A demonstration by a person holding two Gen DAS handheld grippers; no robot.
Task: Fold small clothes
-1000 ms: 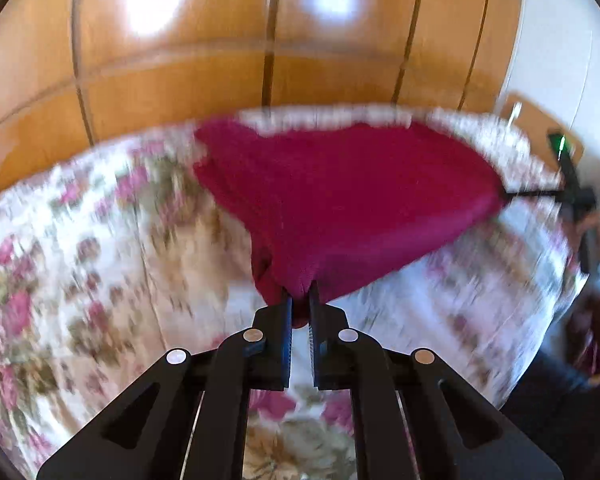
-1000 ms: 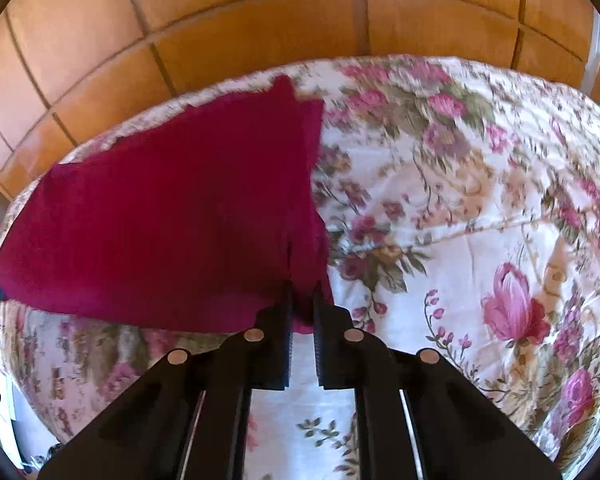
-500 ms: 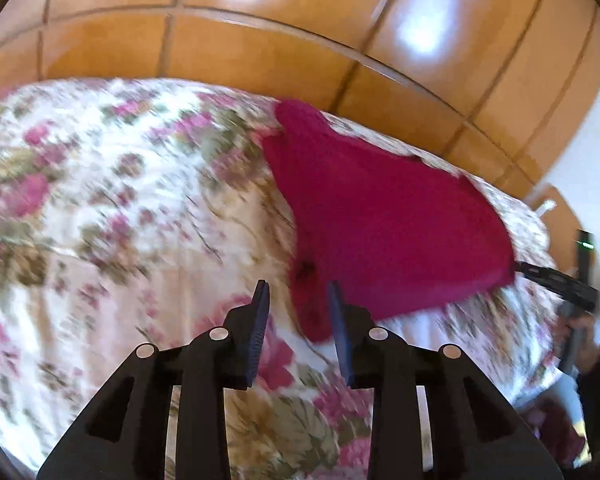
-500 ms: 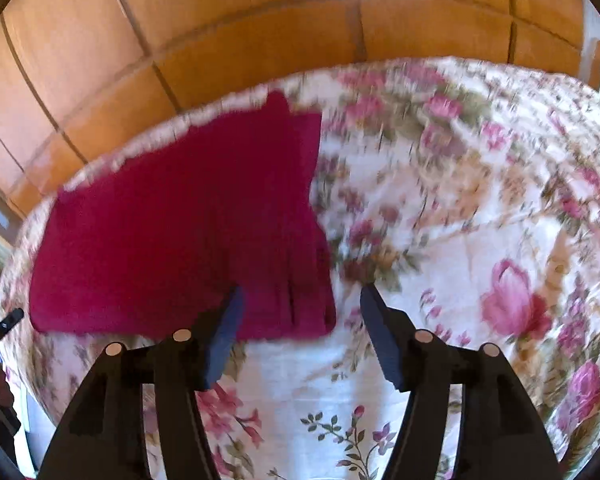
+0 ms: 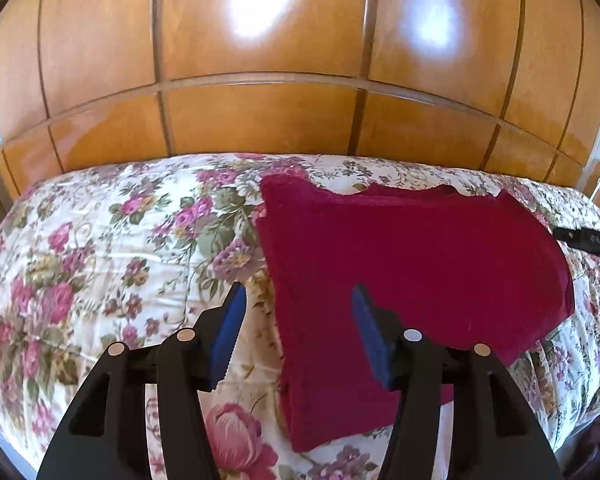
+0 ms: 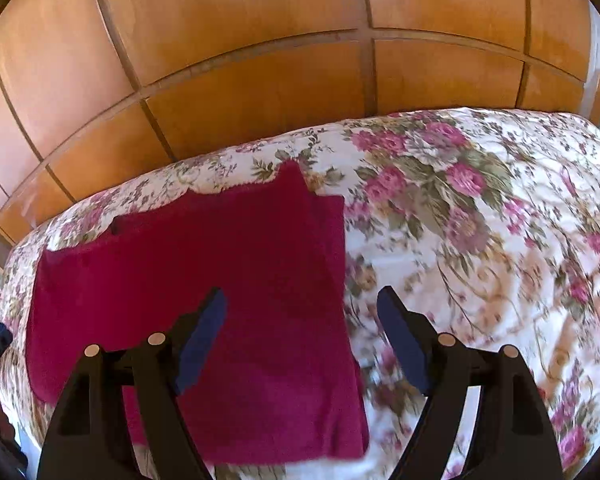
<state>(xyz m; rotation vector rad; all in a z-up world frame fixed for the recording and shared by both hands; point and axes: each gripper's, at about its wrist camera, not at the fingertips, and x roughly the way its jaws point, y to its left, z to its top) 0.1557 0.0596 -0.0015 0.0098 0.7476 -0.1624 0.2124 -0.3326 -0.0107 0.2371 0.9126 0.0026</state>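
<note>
Left gripper (image 5: pixel 298 330) is spread wide with nothing in it, hanging over the left edge of the red top (image 5: pixel 412 276). Right gripper (image 6: pixel 300 338) is the same deal, wide apart and empty, straddling the top's right edge. The top lies flat on the floral bedspread (image 5: pixel 112 248), near the far side by the wooden wardrobe (image 5: pixel 260 60).

Hard to say how high either gripper sits above the cloth. Both gripper bodies cover the near hem, so that edge is partly hidden in each view, and the bottom right of the right wrist view is smeared with blur.

The left view catches a black bit of the other gripper poking in at the right rim, cut off by the frame. The right view shows a doubled layer along the top's right side plus a notch on the far edge; in the left view that far edge looks wavy.
</note>
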